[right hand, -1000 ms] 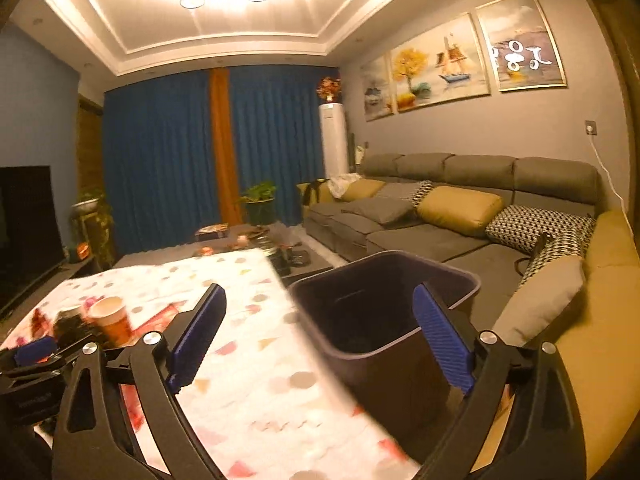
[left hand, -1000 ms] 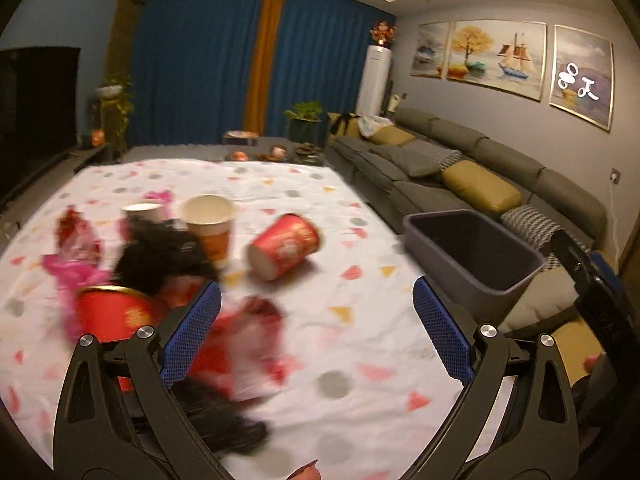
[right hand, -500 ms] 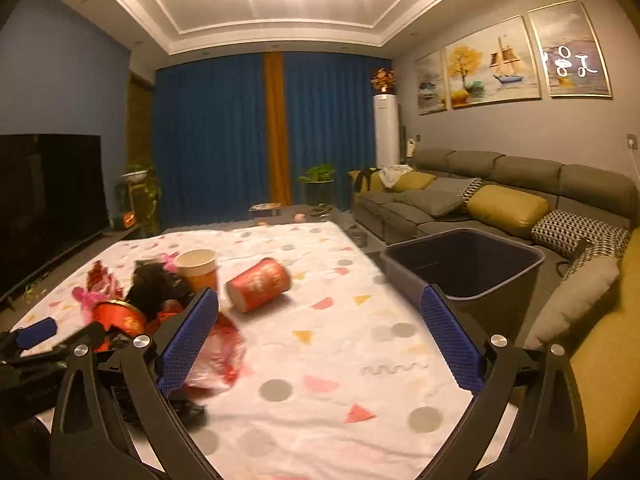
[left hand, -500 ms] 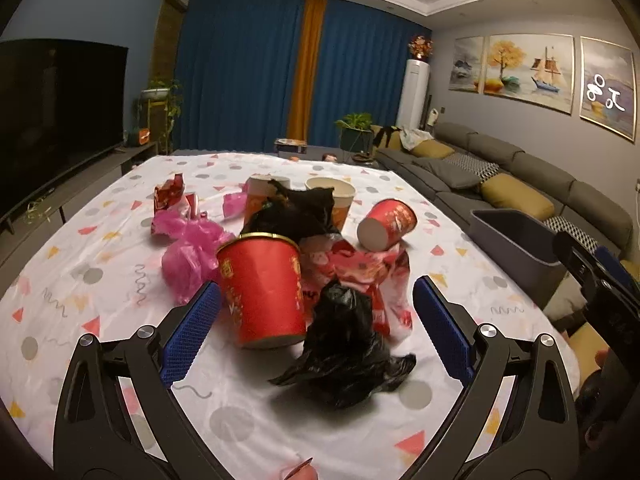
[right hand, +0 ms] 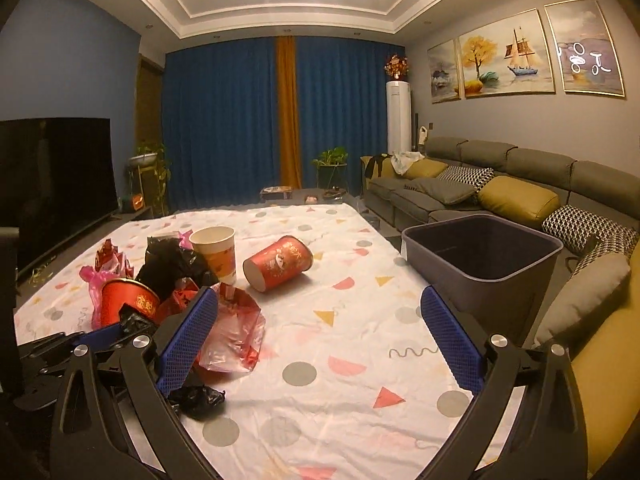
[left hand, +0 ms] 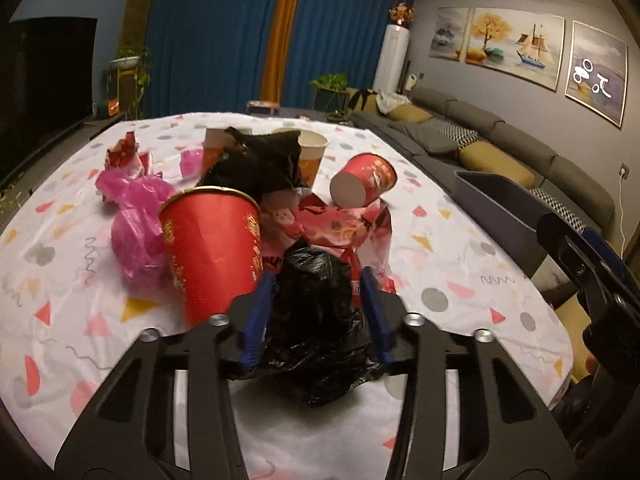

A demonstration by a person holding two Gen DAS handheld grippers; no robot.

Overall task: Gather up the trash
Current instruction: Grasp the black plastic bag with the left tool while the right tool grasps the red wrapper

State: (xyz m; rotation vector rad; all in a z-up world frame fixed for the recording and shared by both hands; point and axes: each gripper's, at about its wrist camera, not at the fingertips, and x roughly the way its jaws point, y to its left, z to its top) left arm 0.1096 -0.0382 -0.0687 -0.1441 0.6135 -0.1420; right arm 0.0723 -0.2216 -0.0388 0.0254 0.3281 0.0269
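A crumpled black plastic bag [left hand: 316,312] lies at the near edge of the trash pile on the table. My left gripper [left hand: 316,280] straddles it; the jaws are closing, and both blue pads touch the bag's sides. An upright red paper cup [left hand: 212,248] stands just left of it, a red foil wrapper [left hand: 336,228] behind it. In the right wrist view the left gripper [right hand: 96,336] shows at lower left, with a piece of the black bag [right hand: 196,396] under it. My right gripper [right hand: 320,304] hovers open over bare tablecloth, holding nothing. The grey bin [right hand: 480,256] stands off the table's right edge.
A fallen red cup [right hand: 280,262], a beige cup [right hand: 214,248], a second black bag [left hand: 260,164] and a pink bag [left hand: 136,220] lie in the pile. The patterned tablecloth [right hand: 360,360] covers the table. A sofa [right hand: 520,200] runs along the right wall.
The left gripper came down and forward onto the black bag, and its jaws narrowed from wide apart to touching the bag. The right gripper's view swung left from the bin toward the table.
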